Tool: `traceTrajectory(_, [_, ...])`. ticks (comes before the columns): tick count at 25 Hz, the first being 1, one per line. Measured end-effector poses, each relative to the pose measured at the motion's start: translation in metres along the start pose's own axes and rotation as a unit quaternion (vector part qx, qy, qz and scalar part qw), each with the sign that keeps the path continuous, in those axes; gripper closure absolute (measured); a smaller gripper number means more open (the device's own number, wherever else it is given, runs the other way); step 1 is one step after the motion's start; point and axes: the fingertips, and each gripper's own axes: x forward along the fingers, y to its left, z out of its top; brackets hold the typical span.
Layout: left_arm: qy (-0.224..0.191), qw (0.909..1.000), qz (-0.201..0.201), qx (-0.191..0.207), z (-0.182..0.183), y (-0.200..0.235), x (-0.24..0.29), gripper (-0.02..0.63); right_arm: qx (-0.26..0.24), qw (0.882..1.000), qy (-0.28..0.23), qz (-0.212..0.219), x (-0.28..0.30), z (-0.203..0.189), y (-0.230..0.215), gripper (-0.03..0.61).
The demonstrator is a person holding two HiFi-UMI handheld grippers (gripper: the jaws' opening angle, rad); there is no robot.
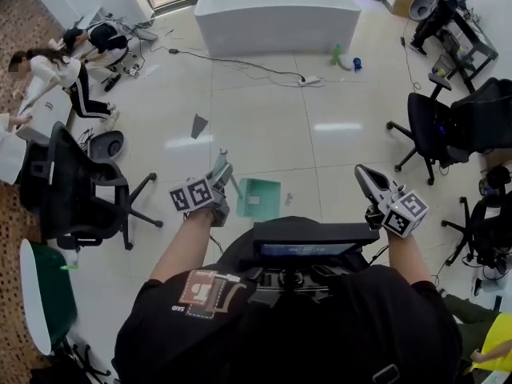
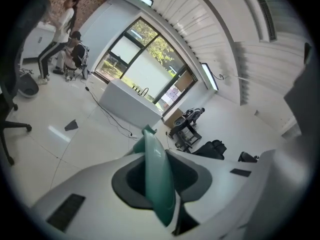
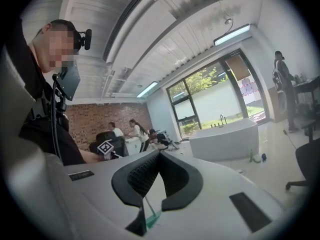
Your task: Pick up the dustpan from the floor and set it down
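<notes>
The teal dustpan (image 1: pixel 258 198) hangs by its long handle (image 2: pixel 158 184) from my left gripper (image 1: pixel 222 167), which is shut on that handle. In the left gripper view the handle runs up between the dark pads (image 2: pixel 127 186) and ends just past the tips of the left gripper (image 2: pixel 152 158). My right gripper (image 1: pixel 362 172) is held out level to the right of the pan, with its tips together and nothing in it. Through the small gap under the jaws of the right gripper (image 3: pixel 160 155) a sliver of the dustpan (image 3: pixel 151 217) shows.
A black office chair (image 1: pixel 80 190) stands close on the left, more chairs (image 1: pixel 436 126) on the right. A white tub (image 1: pixel 276 14) is at the back, with cables and a power strip (image 1: pixel 309 79) before it. A dark scrap (image 1: pixel 198 125) lies on the tiles. People (image 1: pixel 56 70) work at far left.
</notes>
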Motion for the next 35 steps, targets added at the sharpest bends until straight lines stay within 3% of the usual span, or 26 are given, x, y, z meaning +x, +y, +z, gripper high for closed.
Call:
traceTrajectory(3, [0.031,0.9992,-0.011,-0.023,0.04,0.058,0.035,0.525,0.004,1.0,0.01,-0.023,0.076,0.011,-0.01,0.568])
traceTrajectory(7, [0.075,0.9968,-0.024,-0.011,0.077,0.133,0.091,0.525,0.01,0.998,0.017,-0.062,0.163,0.011,-0.032,0.568])
traceTrajectory(12, [0.114,0.993,-0.024,-0.017,0.088,0.198,0.166,0.526,0.014,0.997,0.038,-0.066,0.231,-0.001,-0.057,0.569])
traceTrajectory(18, [0.13,0.9906,0.006,-0.041,0.076,0.235,0.241,0.526,0.028,0.996,0.066,-0.053,0.244,-0.024,-0.106,0.568])
traceTrajectory(24, [0.119,0.9911,0.031,-0.051,0.071,0.275,0.309,0.526,0.048,0.993,0.092,-0.059,0.249,-0.053,-0.16,0.568])
traceTrajectory(31, [0.109,0.991,0.043,-0.066,0.037,0.315,0.393,0.526,0.07,0.987,0.122,-0.078,0.25,-0.101,-0.225,0.568])
traceTrajectory(35, [0.113,0.9901,0.064,-0.054,0.013,0.339,0.414,0.523,0.075,0.985,0.134,-0.076,0.25,-0.118,-0.248,0.568])
